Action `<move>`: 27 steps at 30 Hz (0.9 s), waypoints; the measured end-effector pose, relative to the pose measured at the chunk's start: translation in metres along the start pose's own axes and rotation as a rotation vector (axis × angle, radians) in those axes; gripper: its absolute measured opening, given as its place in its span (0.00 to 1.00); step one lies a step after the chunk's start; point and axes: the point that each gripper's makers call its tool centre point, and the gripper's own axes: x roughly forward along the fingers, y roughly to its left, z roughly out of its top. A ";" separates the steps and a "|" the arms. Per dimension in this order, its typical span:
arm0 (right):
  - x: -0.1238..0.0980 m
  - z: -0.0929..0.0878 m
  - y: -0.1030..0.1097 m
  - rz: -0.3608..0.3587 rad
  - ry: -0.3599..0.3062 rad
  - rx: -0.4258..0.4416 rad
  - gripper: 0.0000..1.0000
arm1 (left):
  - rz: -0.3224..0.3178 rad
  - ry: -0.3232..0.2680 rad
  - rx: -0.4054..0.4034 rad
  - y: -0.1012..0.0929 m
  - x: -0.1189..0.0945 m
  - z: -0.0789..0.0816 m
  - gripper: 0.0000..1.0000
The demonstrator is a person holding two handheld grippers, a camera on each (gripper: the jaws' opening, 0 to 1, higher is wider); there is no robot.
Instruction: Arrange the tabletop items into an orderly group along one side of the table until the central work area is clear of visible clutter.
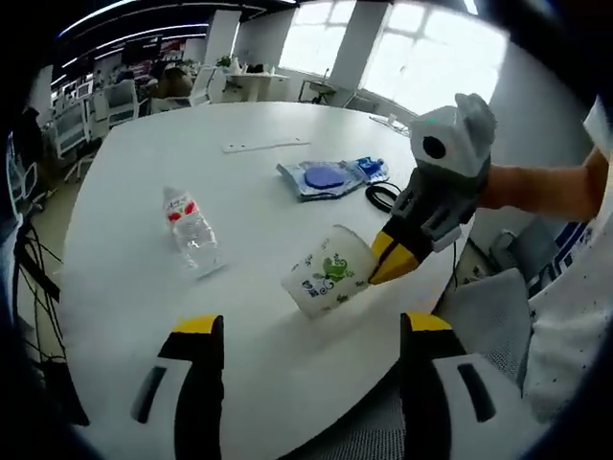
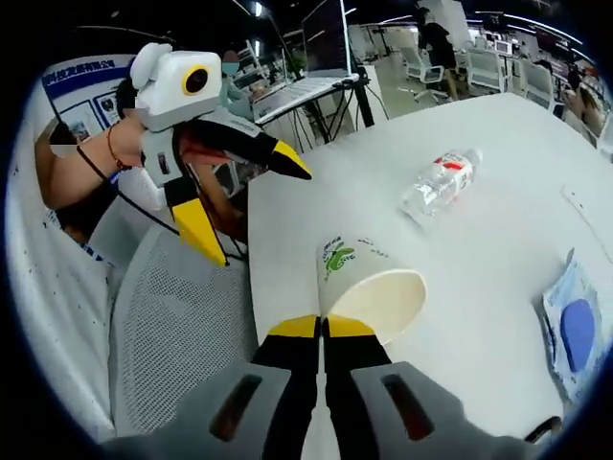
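Observation:
A white paper cup (image 1: 326,276) with green print lies tilted on its side near the table's near edge. My right gripper (image 1: 385,266) comes in from the right and is shut on the cup's rim. In the right gripper view the cup (image 2: 369,287) opens toward the camera, with the right gripper (image 2: 323,328) pinched on its lower rim. My left gripper (image 1: 311,324) is open wide and holds nothing, just short of the cup. It also hangs open off the table's edge (image 2: 254,211). A clear water bottle (image 1: 192,230) (image 2: 441,182) lies on its side.
A blue packet (image 1: 326,177) (image 2: 575,331) lies on the round white table (image 1: 144,172), with a black cable (image 1: 381,196) beside it and a white strip (image 1: 266,146) farther back. A grey mesh chair (image 2: 182,326) stands at the table's edge. Desks and chairs fill the room behind.

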 end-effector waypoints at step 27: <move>-0.032 -0.012 0.024 -0.015 0.182 -0.284 0.00 | -0.142 0.098 0.432 -0.055 0.039 0.011 0.72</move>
